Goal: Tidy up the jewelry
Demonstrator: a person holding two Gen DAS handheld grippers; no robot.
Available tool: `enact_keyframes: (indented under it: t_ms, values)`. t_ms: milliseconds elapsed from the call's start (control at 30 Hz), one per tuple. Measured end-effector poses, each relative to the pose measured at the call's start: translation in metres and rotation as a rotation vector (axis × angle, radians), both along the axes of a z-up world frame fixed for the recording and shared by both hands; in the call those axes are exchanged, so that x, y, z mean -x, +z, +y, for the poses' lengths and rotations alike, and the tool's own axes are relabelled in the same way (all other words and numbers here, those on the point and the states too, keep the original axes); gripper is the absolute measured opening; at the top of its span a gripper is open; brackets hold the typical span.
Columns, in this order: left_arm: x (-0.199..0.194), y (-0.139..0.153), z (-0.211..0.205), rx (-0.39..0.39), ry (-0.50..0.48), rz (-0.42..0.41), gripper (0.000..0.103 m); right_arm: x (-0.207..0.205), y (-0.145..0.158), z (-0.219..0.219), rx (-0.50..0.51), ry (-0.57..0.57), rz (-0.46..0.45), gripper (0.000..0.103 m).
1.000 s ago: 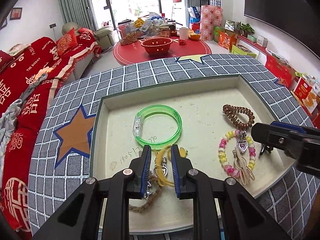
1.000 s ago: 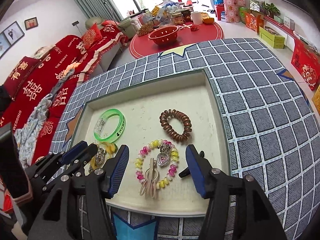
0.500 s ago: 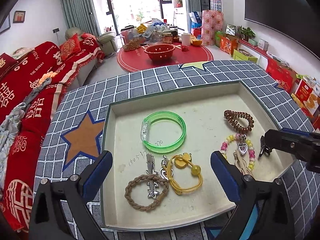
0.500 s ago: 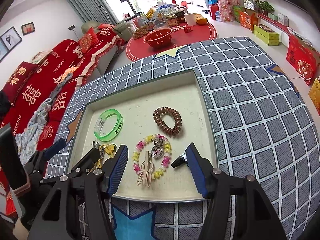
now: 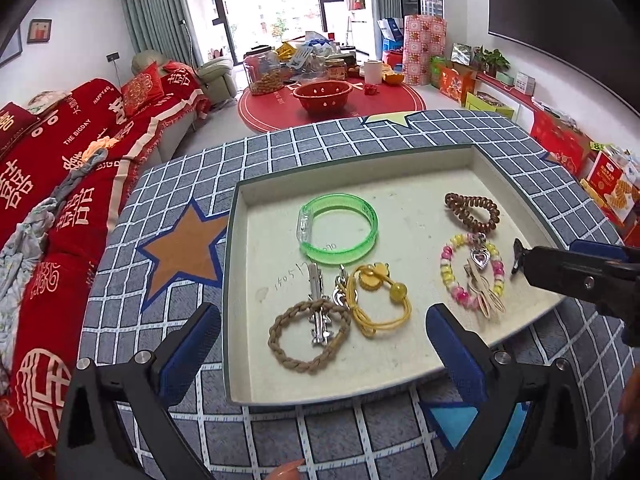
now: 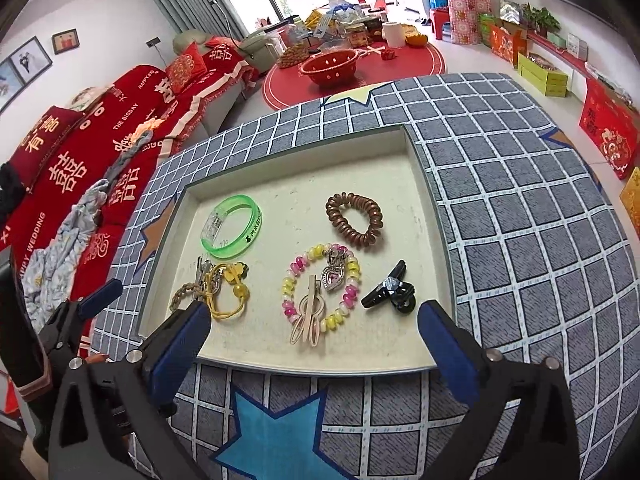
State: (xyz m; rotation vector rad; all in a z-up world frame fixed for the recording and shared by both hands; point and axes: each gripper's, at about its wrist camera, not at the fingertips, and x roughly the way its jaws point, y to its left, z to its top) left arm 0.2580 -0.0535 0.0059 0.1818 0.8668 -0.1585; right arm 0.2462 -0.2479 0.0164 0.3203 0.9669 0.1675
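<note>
A shallow tray point(image 5: 240, 280) holds a green bangle point(image 5: 338, 230), a brown spiral hair tie point(image 5: 472, 212), a beaded bracelet with a heart charm point(image 5: 448, 276), a yellow cord tie point(image 5: 380, 300), a braided tan band point(image 5: 280, 340) and a silver clip point(image 5: 318, 304). A black claw clip point(image 6: 390, 290) lies at the tray's right. My left gripper point(image 5: 320, 328) stands wide open over the tray's near edge, holding nothing. The jaws of my right gripper point(image 6: 314, 316) are opening; the beaded bracelet point(image 6: 288, 284) and a beige clip point(image 6: 308, 316) lie loose in the tray ahead of them, touched by neither pad.
The tray rests on a table under a grey checked cloth point(image 6: 520, 240) with star patches. A red-covered sofa point(image 5: 60, 160) runs along the left. Beyond the table a red round mat point(image 5: 332, 104) carries a bowl and jars. Boxes line the right wall.
The left jaws, nearly shut around the yellow cord tie, have swung wide and left it lying in the tray. The right jaws have widened. Both grippers have drawn back from the tray.
</note>
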Motion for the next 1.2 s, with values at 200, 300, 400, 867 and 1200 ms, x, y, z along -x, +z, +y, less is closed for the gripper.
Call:
enact_keyframes:
  t_ms: [200,300,400,867,1200]
  values:
    - [0.01,-0.001,0.002,-0.015,0.003,0.012,0.103,0.005,-0.003,0.001,0.006,0.005,0.047,0.103]
    - [0.014,-0.001,0.003,-0.01,0.006,0.022,0.103,0.009,-0.003,0.003,0.024,0.016,0.062,0.103]
    - [0.018,0.0,0.007,0.009,0.012,0.029,0.103,0.013,-0.004,0.007,0.047,0.026,0.068,0.103]
    - [0.062,-0.005,0.03,0.053,0.058,0.033,0.103,0.047,0.001,0.014,0.111,0.001,0.029,0.103]
    - [0.099,-0.006,0.035,0.087,0.1,-0.006,0.103,0.089,-0.005,0.017,0.17,-0.04,-0.03,0.103]
